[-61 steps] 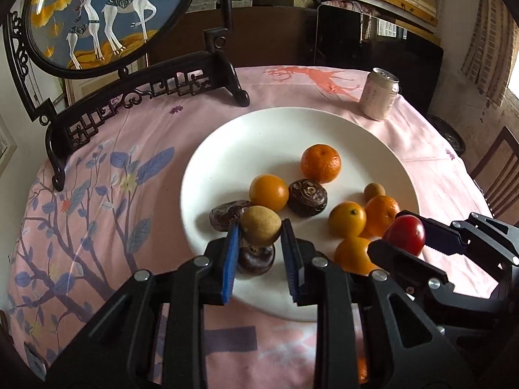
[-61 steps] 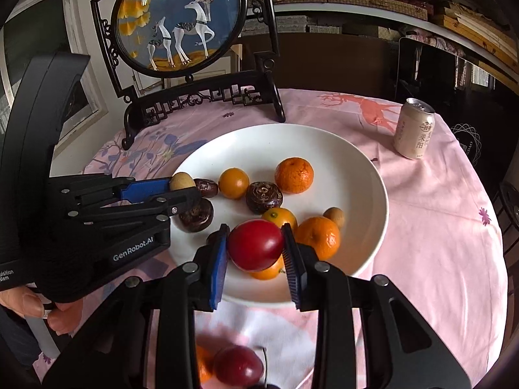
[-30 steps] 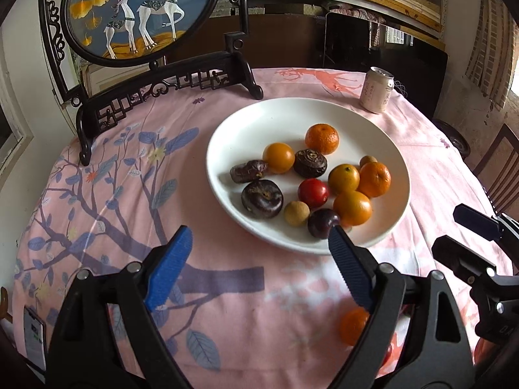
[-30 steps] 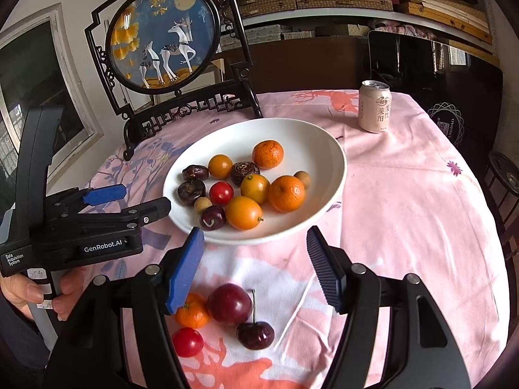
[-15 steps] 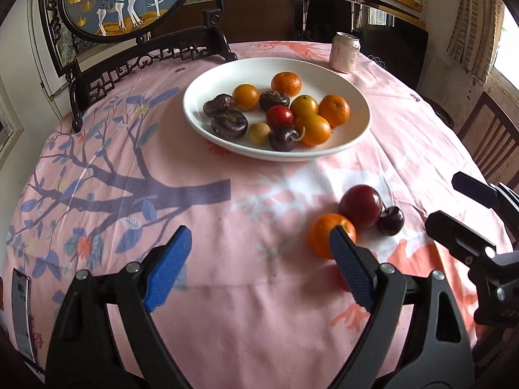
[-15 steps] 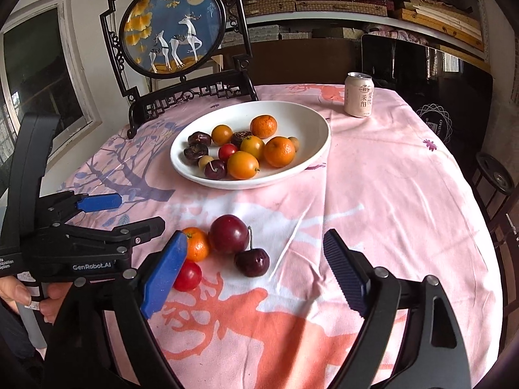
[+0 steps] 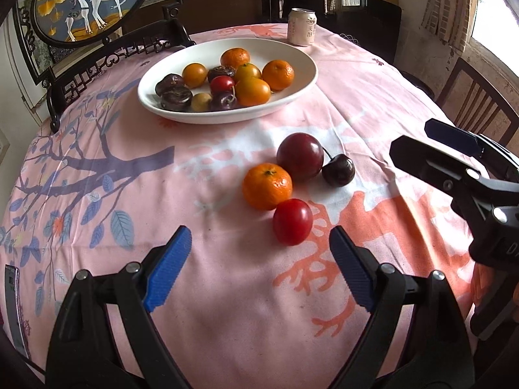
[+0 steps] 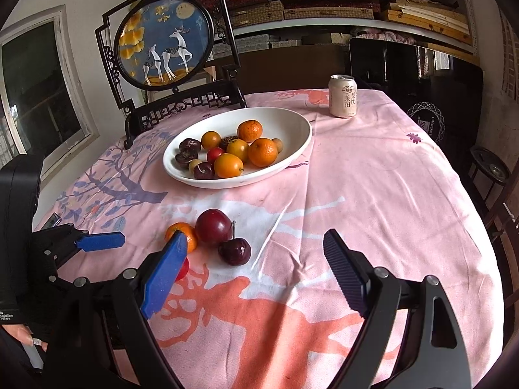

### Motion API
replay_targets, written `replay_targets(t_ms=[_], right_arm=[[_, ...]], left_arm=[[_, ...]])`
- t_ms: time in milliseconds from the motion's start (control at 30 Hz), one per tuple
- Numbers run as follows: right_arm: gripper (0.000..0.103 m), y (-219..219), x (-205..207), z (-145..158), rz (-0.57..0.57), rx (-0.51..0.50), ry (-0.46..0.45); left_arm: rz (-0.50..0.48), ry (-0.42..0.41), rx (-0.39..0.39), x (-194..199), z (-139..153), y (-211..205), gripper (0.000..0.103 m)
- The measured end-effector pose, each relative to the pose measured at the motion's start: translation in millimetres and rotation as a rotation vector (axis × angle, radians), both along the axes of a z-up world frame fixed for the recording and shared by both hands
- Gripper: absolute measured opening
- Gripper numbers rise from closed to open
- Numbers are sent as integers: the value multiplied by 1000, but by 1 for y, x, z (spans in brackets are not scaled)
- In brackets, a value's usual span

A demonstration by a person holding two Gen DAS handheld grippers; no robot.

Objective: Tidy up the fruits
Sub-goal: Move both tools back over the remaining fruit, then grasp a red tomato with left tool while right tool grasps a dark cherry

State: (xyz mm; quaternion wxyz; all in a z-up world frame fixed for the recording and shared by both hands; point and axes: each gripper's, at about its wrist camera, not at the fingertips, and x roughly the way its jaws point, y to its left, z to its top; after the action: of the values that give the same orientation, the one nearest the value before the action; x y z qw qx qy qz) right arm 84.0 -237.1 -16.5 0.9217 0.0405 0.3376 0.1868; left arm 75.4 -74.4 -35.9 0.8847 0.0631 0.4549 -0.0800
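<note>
Both tools had drawn back from the white oval ceramic plate (image 7: 305,81), left tool (image 7: 259,269) and right tool (image 8: 256,269) gaping wide and empty. Four loose fruits, including the small orange mandarin (image 7: 267,186), awaited collection on the pink-clothed surface (image 7: 227,308).

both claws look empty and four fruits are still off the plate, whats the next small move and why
Probably ease the open left claw forward and down around the cherry tomato: it lies loose on the tablecloth just ahead, nearest of the four.
</note>
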Motion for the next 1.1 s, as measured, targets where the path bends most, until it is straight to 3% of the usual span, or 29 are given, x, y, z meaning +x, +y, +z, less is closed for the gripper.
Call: replay_targets(t_ms=[133,333,400,467,833,1100], right_arm=[[86,-6,-3,0,-9,16,-21],[86,-9,-2,-5,-19,5,-16],[86,-8,-2,-6,-17,2,-19],[86,-7,-3,-6,-15,-6,-21],[86,0,6,-18,-16,-44,30],[86,33,6,-25,57,-155,79]], left_arm=[[19,28,12,9,-9,-5,82],[5,53,-1,15,-17,-11,54],[-23,66,-12,15,-15,-14,37],[-44,75,-22,15,-14,-16,29],[-64,43,-54,1,2,14,28],[-26,17,-96,13,6,47,28]])
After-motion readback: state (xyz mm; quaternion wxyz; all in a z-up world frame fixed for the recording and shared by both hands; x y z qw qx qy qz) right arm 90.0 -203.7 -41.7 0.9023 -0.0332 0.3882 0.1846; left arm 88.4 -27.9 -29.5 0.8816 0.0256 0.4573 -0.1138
